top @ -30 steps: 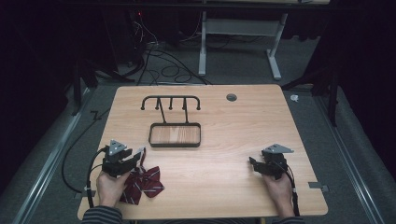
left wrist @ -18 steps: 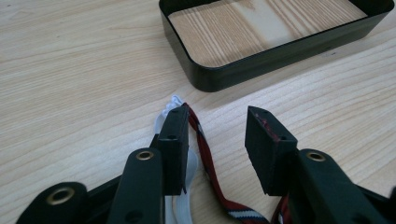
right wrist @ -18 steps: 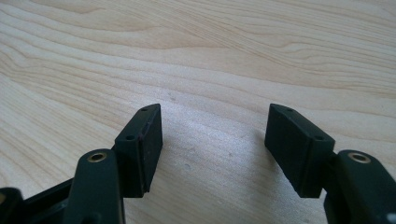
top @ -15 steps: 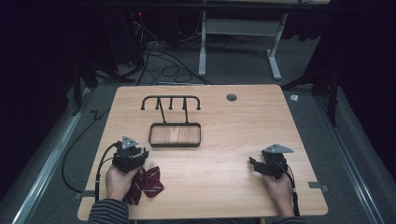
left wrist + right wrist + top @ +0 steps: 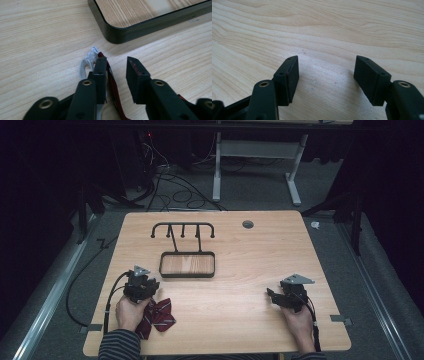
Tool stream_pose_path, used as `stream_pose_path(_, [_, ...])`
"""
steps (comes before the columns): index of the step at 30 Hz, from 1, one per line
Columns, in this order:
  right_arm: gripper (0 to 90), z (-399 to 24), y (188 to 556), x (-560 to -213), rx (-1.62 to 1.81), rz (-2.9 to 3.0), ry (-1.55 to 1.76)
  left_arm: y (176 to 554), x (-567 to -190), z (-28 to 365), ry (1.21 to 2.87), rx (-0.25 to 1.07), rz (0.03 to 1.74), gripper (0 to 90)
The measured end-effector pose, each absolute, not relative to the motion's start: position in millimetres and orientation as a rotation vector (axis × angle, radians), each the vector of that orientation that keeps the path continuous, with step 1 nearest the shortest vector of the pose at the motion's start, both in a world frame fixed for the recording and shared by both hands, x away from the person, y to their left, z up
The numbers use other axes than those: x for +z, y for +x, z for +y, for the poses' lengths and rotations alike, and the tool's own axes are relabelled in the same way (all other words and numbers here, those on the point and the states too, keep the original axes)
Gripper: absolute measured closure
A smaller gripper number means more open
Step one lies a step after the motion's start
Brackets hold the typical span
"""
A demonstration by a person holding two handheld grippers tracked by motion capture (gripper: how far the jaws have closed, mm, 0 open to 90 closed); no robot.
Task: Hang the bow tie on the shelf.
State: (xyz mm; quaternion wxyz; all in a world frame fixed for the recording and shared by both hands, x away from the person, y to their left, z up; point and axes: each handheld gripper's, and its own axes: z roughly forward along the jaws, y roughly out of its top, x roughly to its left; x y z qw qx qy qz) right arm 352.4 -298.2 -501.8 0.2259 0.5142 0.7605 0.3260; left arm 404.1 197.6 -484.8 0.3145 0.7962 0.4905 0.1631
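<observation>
Bow tie strap (image 5: pixel 111 82) between left tongs (image 5: pixel 116 66)

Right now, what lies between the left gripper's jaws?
In the left gripper view, the bow tie's red strap runs between them, against one jaw; its white clip lies outside.

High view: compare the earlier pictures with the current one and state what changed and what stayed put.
The left tool moved toward the tray, above the striped bow tie; its jaws have just been closing around the tie's red strap, with a gap still showing. The right tool, tray and hook rack stayed put.
</observation>
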Motion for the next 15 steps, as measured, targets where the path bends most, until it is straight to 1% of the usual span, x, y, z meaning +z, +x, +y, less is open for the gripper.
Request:
stream_pose_path(2, [38.2, -298.2, 352.4, -501.8, 0.898, 2.097, 1.419, 404.9, -485.5, 197.9, 2.106, 0.427, 1.299, 75.5])
stream_pose_path(3, [38.2, -298.3, 352.5, -501.8, 0.898, 2.097, 1.416, 405.6, -486.4, 197.7, 2.109, 0.429, 1.302, 78.6])
stream_pose_path(8, [38.3, -298.2, 352.4, -501.8, 0.899, 2.096, 1.420, 406.6, -488.2, 196.9, 2.119, 0.427, 1.308, 83.9])
stream_pose_path(11, [38.3, -298.2, 352.4, -501.8, 0.899, 2.096, 1.420, 406.3, -488.0, 196.8, 2.119, 0.430, 1.302, 88.9])
stream_pose_path(15, [38.3, -298.3, 352.5, -501.8, 0.899, 2.097, 1.417, 404.5, -485.4, 197.4, 2.106, 0.435, 1.291, 89.6])
